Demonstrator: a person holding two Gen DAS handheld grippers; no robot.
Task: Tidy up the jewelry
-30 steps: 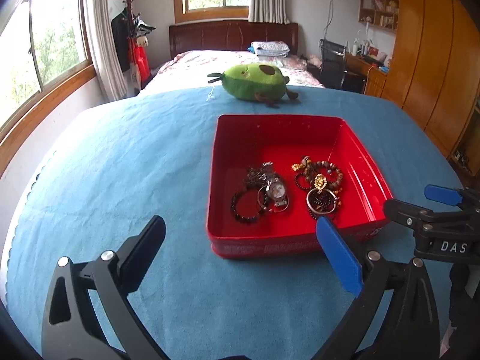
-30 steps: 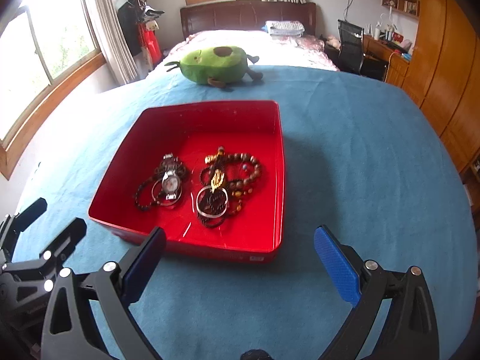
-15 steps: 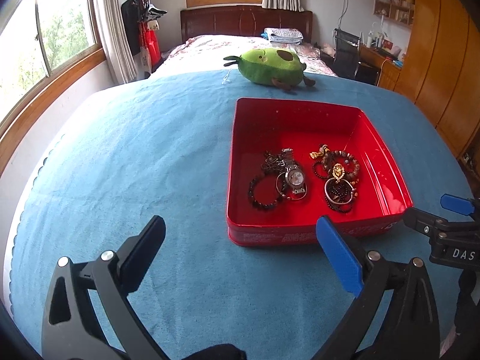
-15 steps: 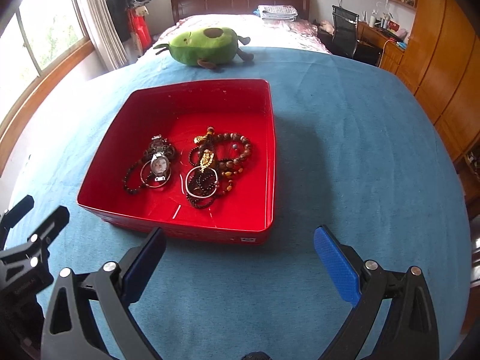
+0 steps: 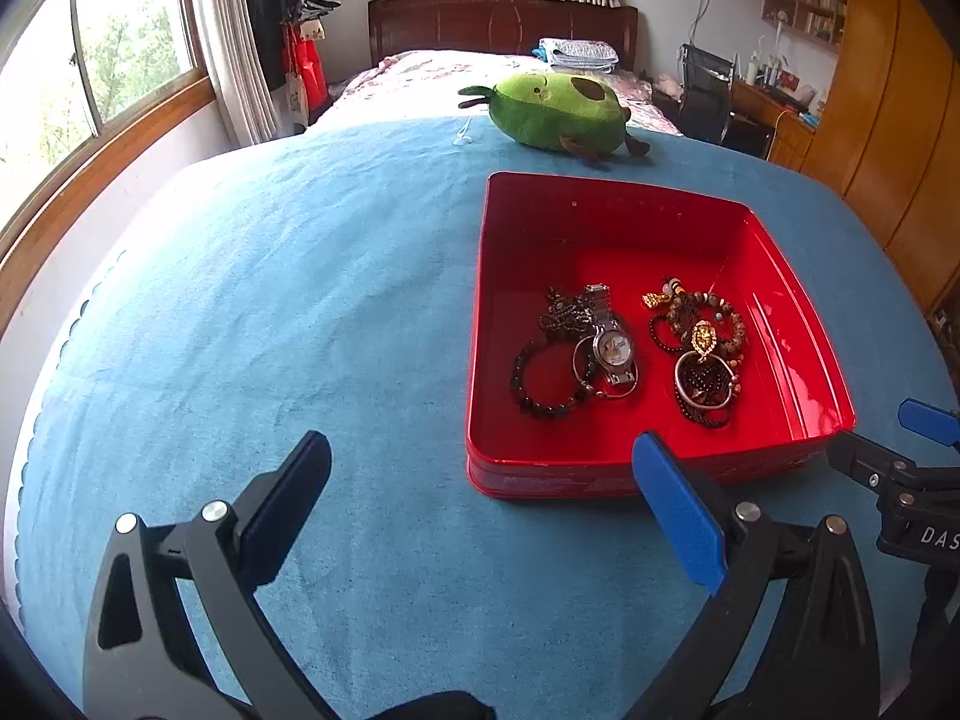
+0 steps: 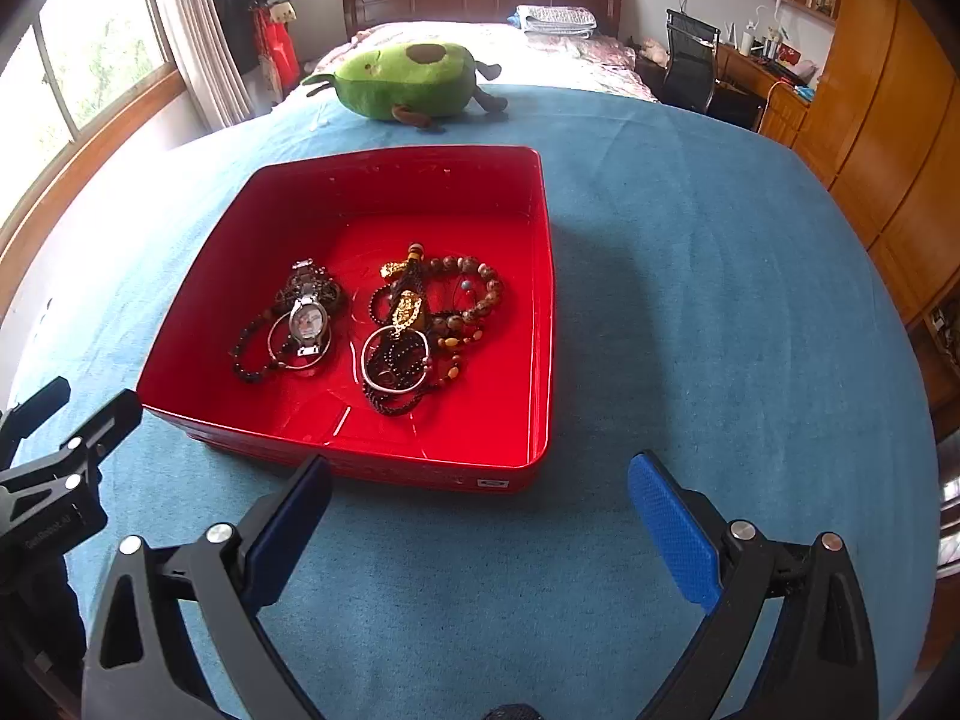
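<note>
Jewelry (image 6: 372,324) beyond spread jaws, untouched

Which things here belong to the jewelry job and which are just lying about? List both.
Job:
red tray
watch
black bead bracelet
brown bead bracelet
gold pendant
silver bangle
left gripper, open
right gripper, open

Lying about:
avocado plush
blue cloth
bed
chair

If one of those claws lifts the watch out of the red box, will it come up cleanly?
Probably not: the watch lies across a thin bangle and dark beads, so they may snag. Its metal band likely droops and slips.
</note>
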